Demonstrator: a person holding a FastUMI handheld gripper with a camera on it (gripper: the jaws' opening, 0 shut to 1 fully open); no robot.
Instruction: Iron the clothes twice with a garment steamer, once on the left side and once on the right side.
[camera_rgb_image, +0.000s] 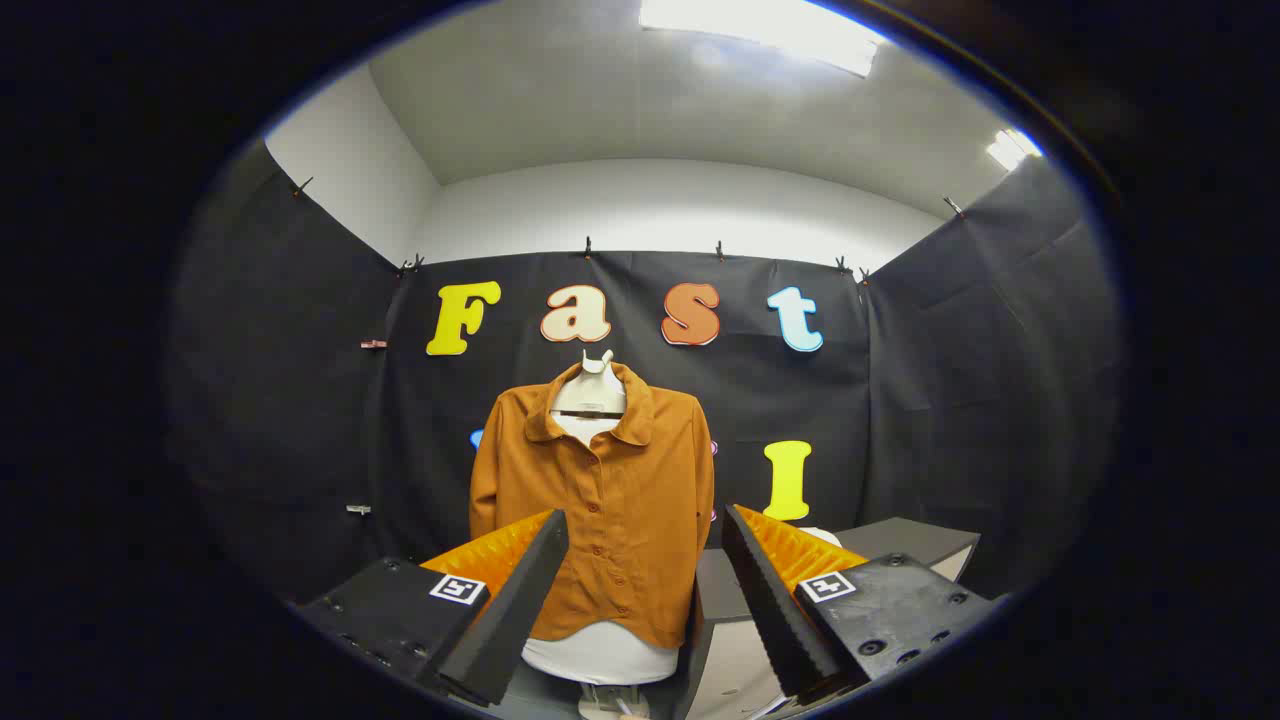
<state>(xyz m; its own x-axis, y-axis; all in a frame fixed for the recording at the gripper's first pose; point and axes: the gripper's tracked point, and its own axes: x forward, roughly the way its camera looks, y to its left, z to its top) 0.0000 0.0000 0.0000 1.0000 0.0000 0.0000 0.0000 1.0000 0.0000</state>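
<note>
A rust-orange button-up shirt (600, 500) hangs buttoned on a white mannequin torso (592, 394) straight ahead, its collar spread and sleeves hanging at the sides. The mannequin's white base shows under the shirt hem. My gripper (645, 530) is open, fingers wide apart, with nothing between them. The shirt stands well beyond the fingertips, framed in the gap between them. I see no garment steamer among the things ahead.
A grey table (905, 540) runs behind and to the right of the mannequin, beyond the right finger. Something small and white rests on it by the right fingertip, too hidden to name. Black cloth walls close the booth on three sides.
</note>
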